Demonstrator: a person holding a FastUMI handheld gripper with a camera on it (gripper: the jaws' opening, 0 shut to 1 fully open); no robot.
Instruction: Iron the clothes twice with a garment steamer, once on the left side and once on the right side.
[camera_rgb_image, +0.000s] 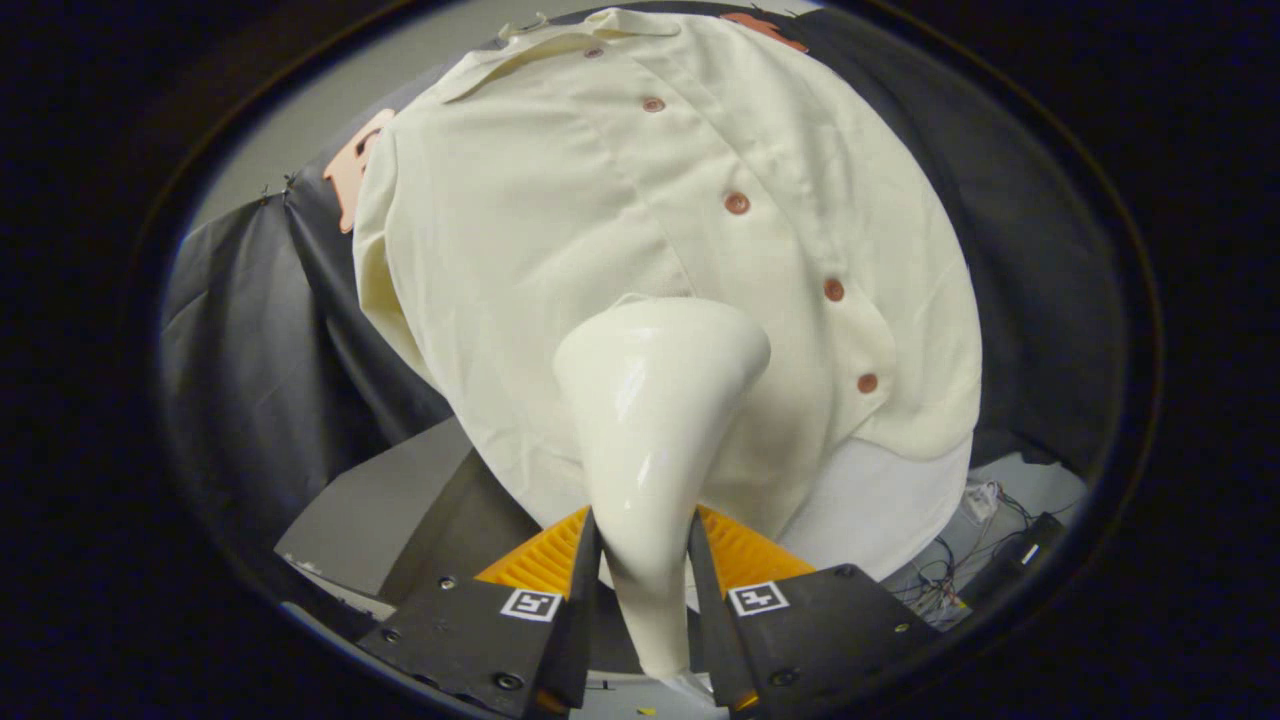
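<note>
You are looking from the camera that rides on the gripper (643, 560), set just behind and above its two fingers (545, 560), which rise into the bottom of your view and press on the neck of the garment steamer (650, 440) from both sides. Your lens faces forward along the fingers and tilts upward, so the steamer's wide head stands straight ahead of you and very near. Just beyond it hangs the cream shirt (620, 220), close enough to spread across most of what you see, its collar farthest from the fingers. The fisheye bends the dark cloth wall (250, 340) around both sides of the shirt.
</note>
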